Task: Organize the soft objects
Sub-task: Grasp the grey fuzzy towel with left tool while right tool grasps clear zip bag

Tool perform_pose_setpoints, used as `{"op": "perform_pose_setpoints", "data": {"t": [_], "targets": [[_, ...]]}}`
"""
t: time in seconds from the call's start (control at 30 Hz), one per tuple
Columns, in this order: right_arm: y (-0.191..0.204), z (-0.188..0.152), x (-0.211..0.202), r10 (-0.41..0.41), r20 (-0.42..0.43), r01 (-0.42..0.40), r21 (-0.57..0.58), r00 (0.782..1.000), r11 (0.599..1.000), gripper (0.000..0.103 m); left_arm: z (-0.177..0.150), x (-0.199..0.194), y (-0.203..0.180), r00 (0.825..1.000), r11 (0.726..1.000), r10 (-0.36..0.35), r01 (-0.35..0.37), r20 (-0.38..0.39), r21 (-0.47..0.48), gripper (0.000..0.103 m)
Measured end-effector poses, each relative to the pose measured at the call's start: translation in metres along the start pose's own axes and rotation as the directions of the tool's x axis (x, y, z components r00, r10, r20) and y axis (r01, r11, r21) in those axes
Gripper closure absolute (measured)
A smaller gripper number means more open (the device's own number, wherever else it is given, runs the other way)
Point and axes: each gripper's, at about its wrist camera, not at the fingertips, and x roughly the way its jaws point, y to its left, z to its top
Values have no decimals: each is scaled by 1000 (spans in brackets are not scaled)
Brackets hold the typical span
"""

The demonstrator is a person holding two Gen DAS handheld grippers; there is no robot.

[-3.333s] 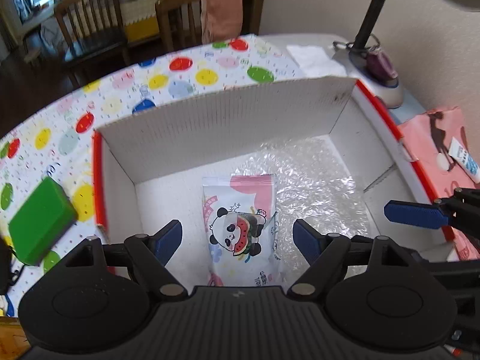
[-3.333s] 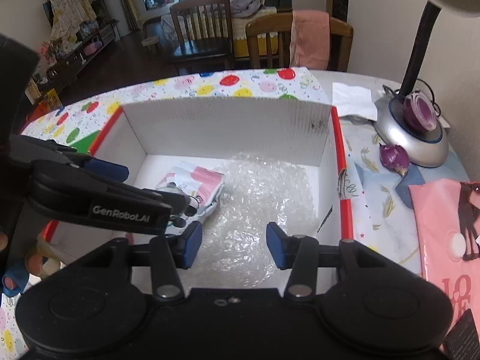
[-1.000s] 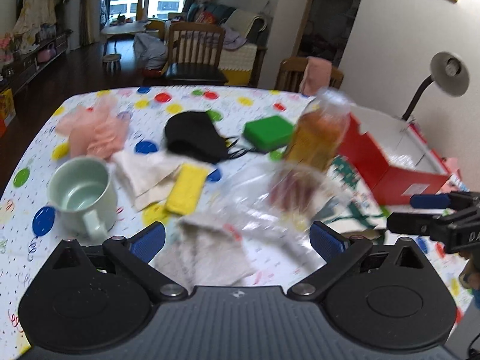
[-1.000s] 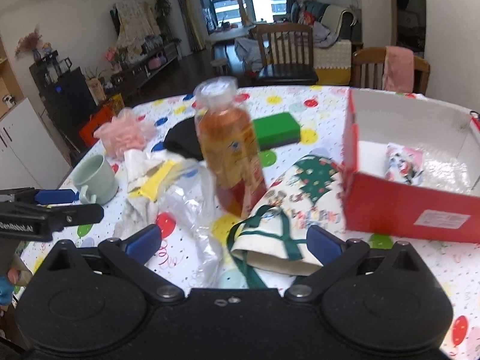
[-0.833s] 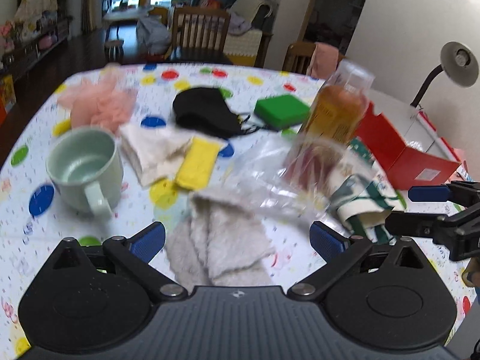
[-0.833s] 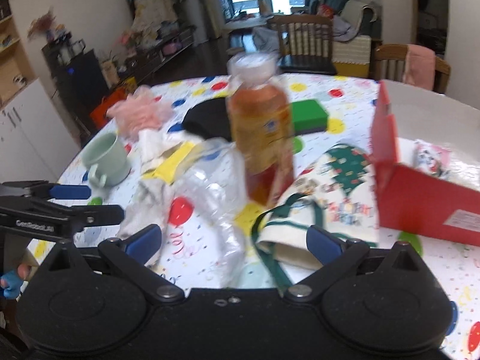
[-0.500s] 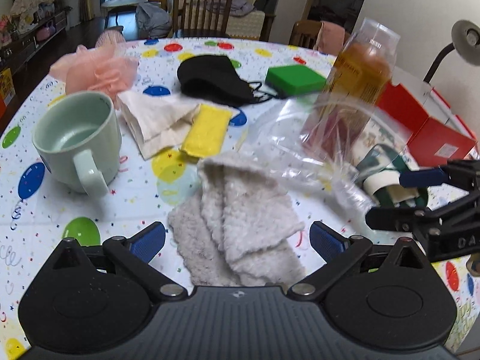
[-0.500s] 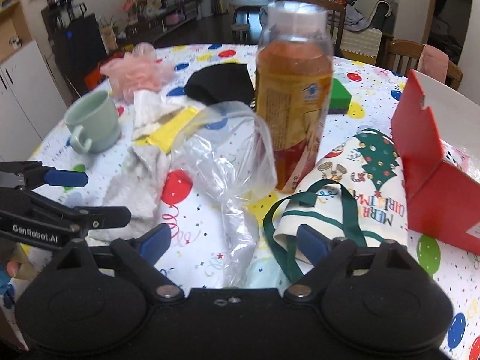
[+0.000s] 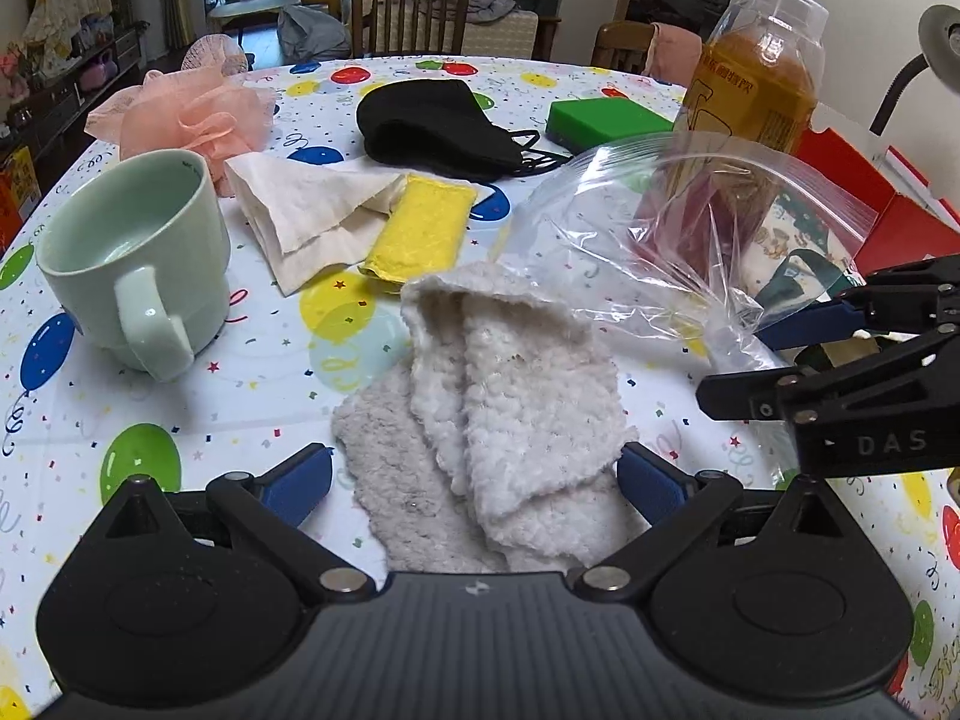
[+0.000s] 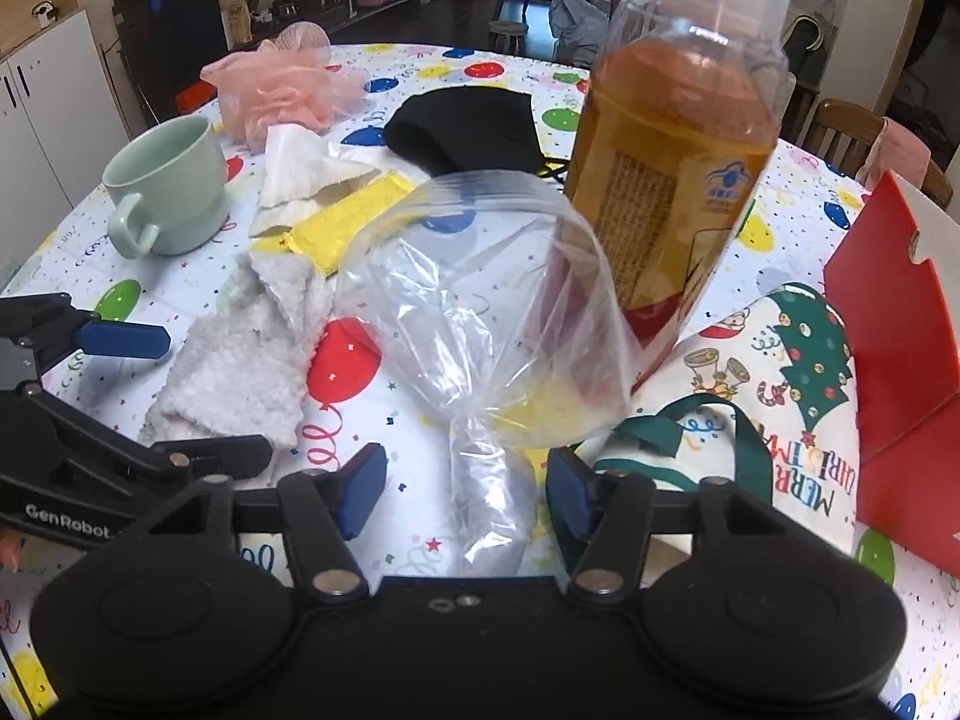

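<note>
Both my hands have come away from the red box point(image 10: 888, 360) and dropped low over the cluttered desk point(image 9: 180, 372); my left gripper point(image 9: 474, 480) stands wide, its 2 pads flanking the fluffy white cloth point(image 9: 510, 396), not yet pressing it; my right gripper point(image 10: 468, 492) has just been closing and now sits about half open around the twisted tail of the clear zip bag point(image 10: 480, 312), pads apart from the plastic. The tissue pack already lies in the box, I judge; so cloth and bag look like the next 2 soft things to collect.
</note>
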Motion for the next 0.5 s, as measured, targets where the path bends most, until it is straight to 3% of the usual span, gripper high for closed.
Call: {"op": "perform_pose_setpoints", "data": {"t": [0.2, 0.33, 0.5], "targets": [[-1, 1, 7, -11, -16, 11, -4, 1000, 1000, 59, 0, 2, -3, 1000, 1000, 9, -9, -10, -12, 18], [-2, 0, 7, -29, -15, 28, -9, 999, 1000, 63, 2, -1, -4, 1000, 999, 15, -16, -19, -28, 41], [-1, 0, 5, -28, -14, 28, -8, 999, 1000, 74, 5, -3, -4, 999, 998, 1, -4, -39, -62, 58]]}}
